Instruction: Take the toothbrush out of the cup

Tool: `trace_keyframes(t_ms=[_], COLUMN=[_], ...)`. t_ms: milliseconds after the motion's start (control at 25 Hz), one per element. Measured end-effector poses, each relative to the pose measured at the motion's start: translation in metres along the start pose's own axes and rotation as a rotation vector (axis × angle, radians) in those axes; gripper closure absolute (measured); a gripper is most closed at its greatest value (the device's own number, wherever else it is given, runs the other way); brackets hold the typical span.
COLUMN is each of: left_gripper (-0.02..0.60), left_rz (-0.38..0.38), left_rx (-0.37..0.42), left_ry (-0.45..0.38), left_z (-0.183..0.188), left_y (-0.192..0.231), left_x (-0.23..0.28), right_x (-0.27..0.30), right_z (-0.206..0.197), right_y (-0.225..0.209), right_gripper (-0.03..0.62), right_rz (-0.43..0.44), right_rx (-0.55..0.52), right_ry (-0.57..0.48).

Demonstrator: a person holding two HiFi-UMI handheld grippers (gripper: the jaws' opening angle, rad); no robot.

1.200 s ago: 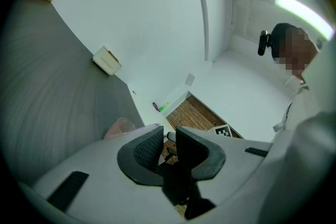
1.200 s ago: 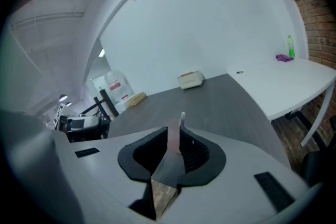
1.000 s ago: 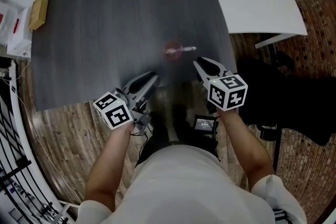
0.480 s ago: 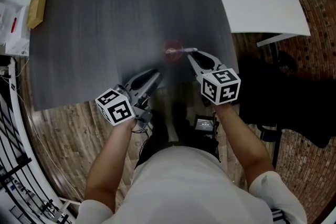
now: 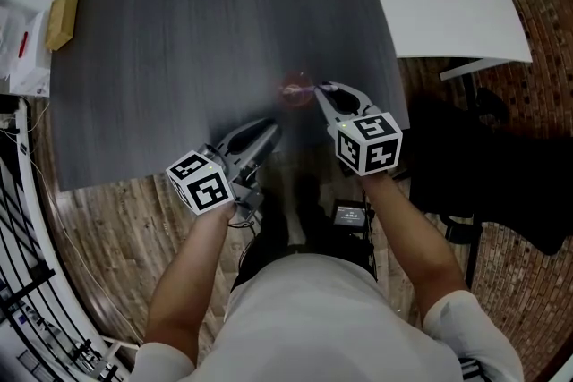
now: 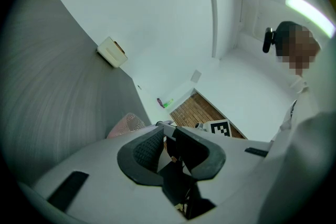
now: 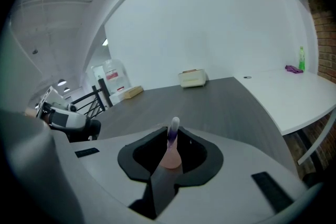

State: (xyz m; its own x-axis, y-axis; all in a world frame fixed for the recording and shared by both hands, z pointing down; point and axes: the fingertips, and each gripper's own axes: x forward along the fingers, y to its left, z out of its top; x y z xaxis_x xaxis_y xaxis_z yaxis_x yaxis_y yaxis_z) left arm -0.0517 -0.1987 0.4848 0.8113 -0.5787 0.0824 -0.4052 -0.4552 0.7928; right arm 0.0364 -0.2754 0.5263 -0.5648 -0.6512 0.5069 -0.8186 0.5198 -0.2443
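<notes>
**Extraction step in hand: toothbrush gripped, not yet lifted**

You are working at the near edge of the dark grey wood-grain table [image 5: 179, 58].

Your right gripper [image 5: 322, 93] is at the cup, and its own view shows its jaws clenched on the upper part of the toothbrush. Your left gripper [image 5: 265, 135] rests near the table's front edge, a little apart from the cup. Its jaws are drawn together with nothing between them.

The small translucent pink cup [image 5: 292, 91] stands on the table just ahead of the right gripper's tips. The slim toothbrush with a white tip and purple band [image 7: 172, 131] is in that cup, its free end reaching towards the right gripper.

Judgement: the grasp is made and the withdrawal is due. The next move calls for drawing the toothbrush out along its own line, clear of the rim. The cup looks light and nothing holds it, so it may tip or come along. Your idle left gripper is near enough to steady it.

Not verified:
- The head view blurs the cup, so its rim and the end of the toothbrush inside it cannot be made out.
- In the right gripper view, the pink below the purple band may be handle or cup; I cannot tell which.
- The left gripper view shows the cup only in part, beyond its jaws.
</notes>
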Motion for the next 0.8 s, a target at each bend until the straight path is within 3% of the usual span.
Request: trace_keyframes(t_ms=[800], left_gripper=[0.529], left_rz=[0.025], left_rx=[-0.013], left_ry=[-0.011], left_z=[-0.003], left_y=[0.014], left_x=[0.002], right_x=[-0.001], right_z=[0.008], right_y=[0.002], right_gripper=[0.542], right_rz=[0.041], right_rx=[0.05], right_ry=[-0.031])
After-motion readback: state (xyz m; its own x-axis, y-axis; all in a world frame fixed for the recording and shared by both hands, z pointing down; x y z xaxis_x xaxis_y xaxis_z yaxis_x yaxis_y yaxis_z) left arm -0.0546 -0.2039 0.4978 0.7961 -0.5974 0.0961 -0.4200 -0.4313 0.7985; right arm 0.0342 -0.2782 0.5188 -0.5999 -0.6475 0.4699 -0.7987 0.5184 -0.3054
